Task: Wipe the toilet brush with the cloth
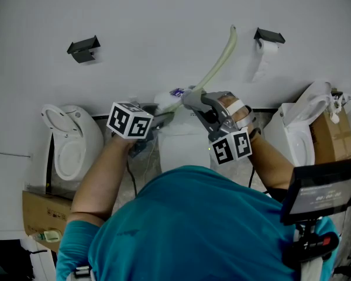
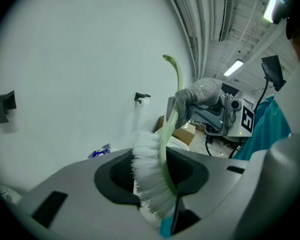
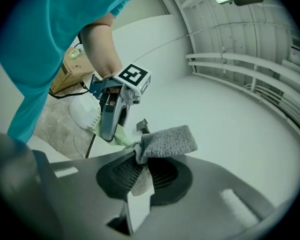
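Observation:
A toilet brush with a pale green curved handle (image 1: 219, 63) and white bristles (image 2: 151, 174) is held up in front of the wall. My left gripper (image 2: 155, 186) is shut on the brush at its bristle end, and the handle (image 2: 174, 79) rises up from the jaws. A grey cloth (image 2: 199, 96) is wrapped around the handle part-way up. My right gripper (image 3: 140, 173) is shut on that cloth (image 3: 167, 141), facing the left gripper (image 3: 115, 106). In the head view the left gripper (image 1: 158, 119) and the right gripper (image 1: 194, 100) meet at the brush above a toilet.
Three white toilets stand along the wall: left (image 1: 70, 145), middle (image 1: 184, 148), right (image 1: 292, 133). On the wall hang a black holder (image 1: 83, 48) and a paper-roll holder (image 1: 269, 38). Cardboard boxes sit at left (image 1: 41, 212) and right (image 1: 327, 133). A blue wrapper (image 1: 176, 91) lies behind.

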`<control>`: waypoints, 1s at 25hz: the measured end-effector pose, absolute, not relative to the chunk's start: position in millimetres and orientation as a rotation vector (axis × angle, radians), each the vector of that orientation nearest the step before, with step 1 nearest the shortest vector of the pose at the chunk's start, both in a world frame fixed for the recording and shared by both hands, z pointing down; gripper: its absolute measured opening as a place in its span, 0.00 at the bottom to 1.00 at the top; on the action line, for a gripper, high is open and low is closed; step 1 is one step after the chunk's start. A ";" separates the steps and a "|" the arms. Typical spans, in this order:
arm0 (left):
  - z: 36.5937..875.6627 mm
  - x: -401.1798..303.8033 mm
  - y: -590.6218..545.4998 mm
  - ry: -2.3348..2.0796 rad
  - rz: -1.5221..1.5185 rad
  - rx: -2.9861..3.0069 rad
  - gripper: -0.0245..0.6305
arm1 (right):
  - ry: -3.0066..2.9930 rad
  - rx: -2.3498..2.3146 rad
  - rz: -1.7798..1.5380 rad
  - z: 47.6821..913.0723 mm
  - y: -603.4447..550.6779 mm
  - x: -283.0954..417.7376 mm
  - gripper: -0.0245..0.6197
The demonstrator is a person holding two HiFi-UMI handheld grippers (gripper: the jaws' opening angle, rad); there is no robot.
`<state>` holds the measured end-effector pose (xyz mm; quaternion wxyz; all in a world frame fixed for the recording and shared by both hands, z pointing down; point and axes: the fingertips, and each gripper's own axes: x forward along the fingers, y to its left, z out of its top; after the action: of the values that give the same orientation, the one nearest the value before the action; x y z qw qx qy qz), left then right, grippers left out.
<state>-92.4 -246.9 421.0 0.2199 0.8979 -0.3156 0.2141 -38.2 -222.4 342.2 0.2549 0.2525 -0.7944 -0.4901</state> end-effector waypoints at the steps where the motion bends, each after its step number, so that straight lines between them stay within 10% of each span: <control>1: 420.0 -92.8 -247.0 -0.873 0.595 2.492 0.28 | -2.158 0.689 -1.332 340.9 -222.6 -37.8 0.09; 25: 422.1 -107.6 -239.6 -0.825 0.651 2.620 0.28 | -2.171 0.820 -1.314 304.4 -234.4 -1.9 0.09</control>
<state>-107.6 -239.6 422.1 0.1588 0.9163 -0.2885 0.2278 -1.9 -234.4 304.4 0.2350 0.2988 -0.7913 -0.4790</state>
